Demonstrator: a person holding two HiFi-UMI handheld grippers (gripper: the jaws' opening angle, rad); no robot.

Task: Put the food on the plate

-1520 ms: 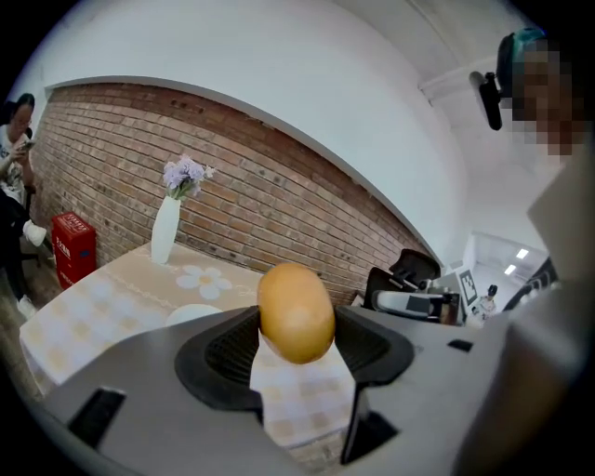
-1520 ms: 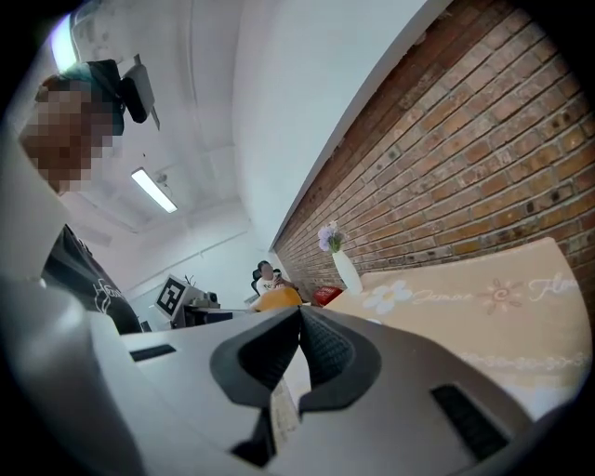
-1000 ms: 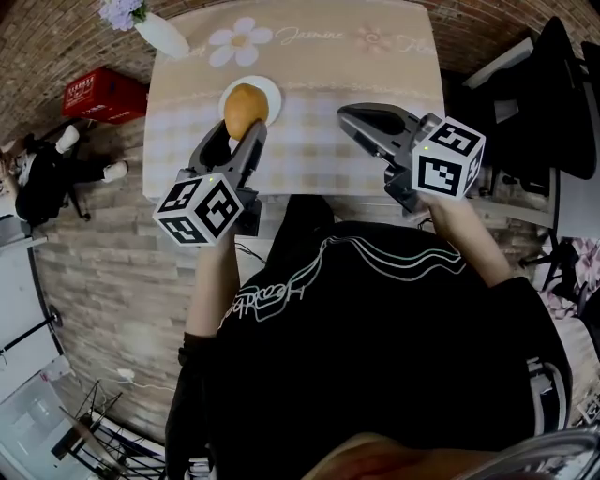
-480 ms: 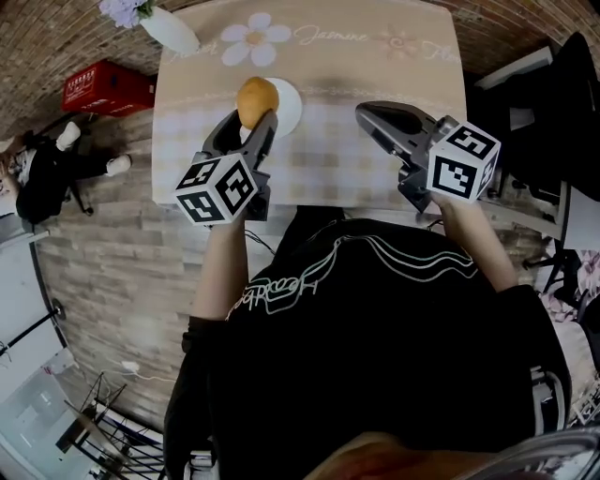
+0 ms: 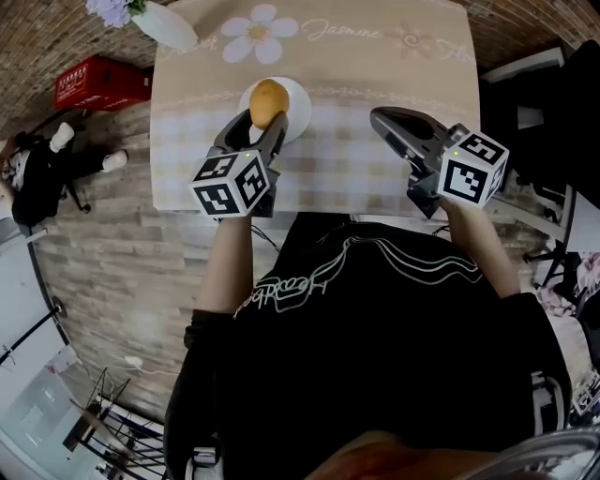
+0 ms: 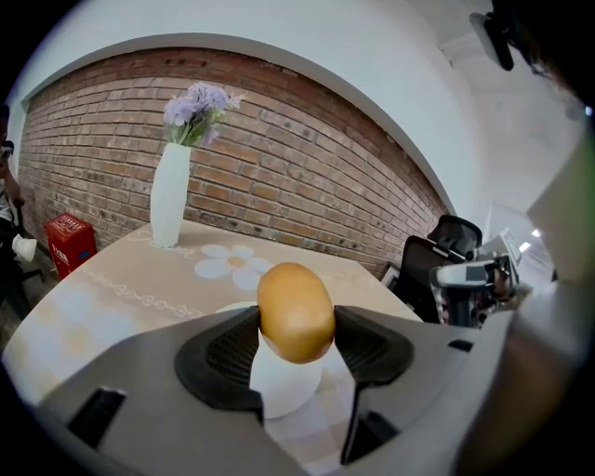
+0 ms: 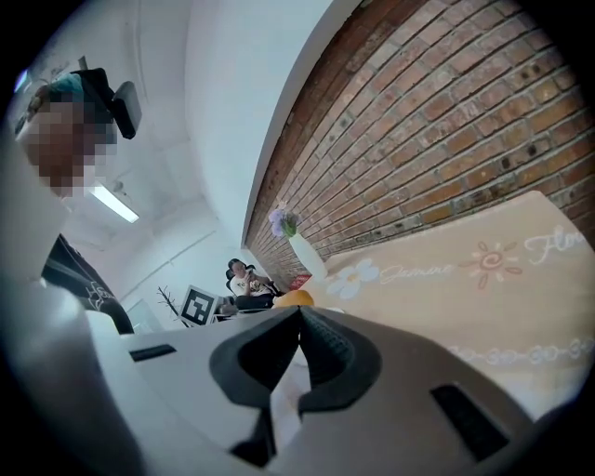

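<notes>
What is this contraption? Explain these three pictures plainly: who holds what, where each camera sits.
No robot: a person holds a two-jaw gripper in each hand; the marker cubes are part of them. The head view looks down from the person's head; the other two cameras ride on the grippers. On the table stand a white plate and a vase. The left gripper clamps golden-brown food over the plate. The right gripper is shut and empty.

Black T-shirt [image 5: 375, 366], white line print [image 5: 398, 262]
</notes>
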